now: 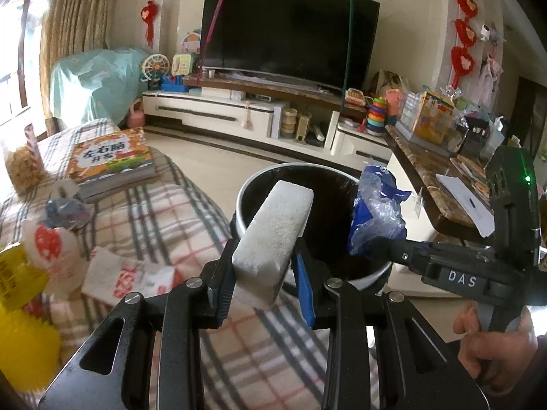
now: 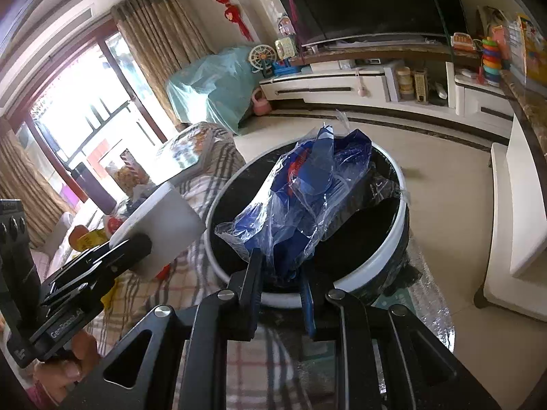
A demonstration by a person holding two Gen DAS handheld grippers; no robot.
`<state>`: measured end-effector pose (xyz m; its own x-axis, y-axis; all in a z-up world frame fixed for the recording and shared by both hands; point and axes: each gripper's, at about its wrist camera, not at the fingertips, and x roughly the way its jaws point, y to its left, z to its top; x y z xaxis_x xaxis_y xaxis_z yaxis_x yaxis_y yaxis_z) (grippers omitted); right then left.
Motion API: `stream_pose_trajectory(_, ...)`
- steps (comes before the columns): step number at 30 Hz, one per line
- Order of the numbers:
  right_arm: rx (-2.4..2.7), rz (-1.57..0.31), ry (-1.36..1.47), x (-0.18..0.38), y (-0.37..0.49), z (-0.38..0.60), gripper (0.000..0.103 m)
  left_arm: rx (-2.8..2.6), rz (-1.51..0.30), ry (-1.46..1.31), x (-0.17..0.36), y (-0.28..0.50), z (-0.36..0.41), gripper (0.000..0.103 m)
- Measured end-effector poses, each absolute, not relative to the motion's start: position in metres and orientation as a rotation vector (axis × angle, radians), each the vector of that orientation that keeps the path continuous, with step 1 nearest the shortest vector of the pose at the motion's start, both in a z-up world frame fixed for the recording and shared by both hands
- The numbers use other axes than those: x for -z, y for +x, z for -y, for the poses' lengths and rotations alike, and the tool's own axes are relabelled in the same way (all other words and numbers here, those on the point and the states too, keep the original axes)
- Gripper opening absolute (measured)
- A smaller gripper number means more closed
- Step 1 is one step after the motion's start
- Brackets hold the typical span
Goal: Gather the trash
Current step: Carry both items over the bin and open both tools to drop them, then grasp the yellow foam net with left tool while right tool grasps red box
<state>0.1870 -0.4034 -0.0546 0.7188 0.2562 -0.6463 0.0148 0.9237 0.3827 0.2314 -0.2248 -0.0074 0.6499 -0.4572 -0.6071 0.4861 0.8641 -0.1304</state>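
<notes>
My left gripper is shut on a white foam block and holds it over the near rim of the round trash bin, which has a white rim and a black liner. The block also shows in the right wrist view, left of the bin. My right gripper is shut on a crumpled blue and clear plastic bag and holds it above the bin's opening. The bag also shows in the left wrist view at the bin's right rim, with the right gripper below it.
A plaid-covered sofa lies left of the bin with a children's book, a red and white wrapper, a snack bag and yellow items. A marble-topped counter stands right. The TV cabinet is beyond.
</notes>
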Motion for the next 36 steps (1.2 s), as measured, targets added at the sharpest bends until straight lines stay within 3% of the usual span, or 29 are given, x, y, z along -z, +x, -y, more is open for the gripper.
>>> stream_pose_trajectory(17, -0.142, -0.833, 0.359, 0.066, 0.216, 0.424, 0.022, 0.553, -0.697, 0.086, 0.012, 0.26, 0.264, 0.033)
stream_pose_trajectory(22, -0.129, -0.847, 0.343, 0.067, 0.217, 0.423, 0.025, 0.544, -0.695, 0.102, 0.013, 0.262, 0.268, 0.047)
stream_pose_trajectory(25, -0.112, -0.839, 0.343, 0.063, 0.216, 0.423, 0.044, 0.53, -0.683, 0.11, 0.012, 0.259, 0.267, 0.063)
stream_pose_trajectory(27, -0.108, -0.821, 0.344, 0.06, 0.213, 0.424, 0.065, 0.523, -0.674, 0.112, 0.011, 0.256, 0.264, 0.065)
stream_pose_trajectory(36, -0.097, -0.737, 0.364, 0.043, 0.193, 0.418, 0.086, 0.463, -0.679, 0.047, 0.011, 0.229, 0.217, 0.077)
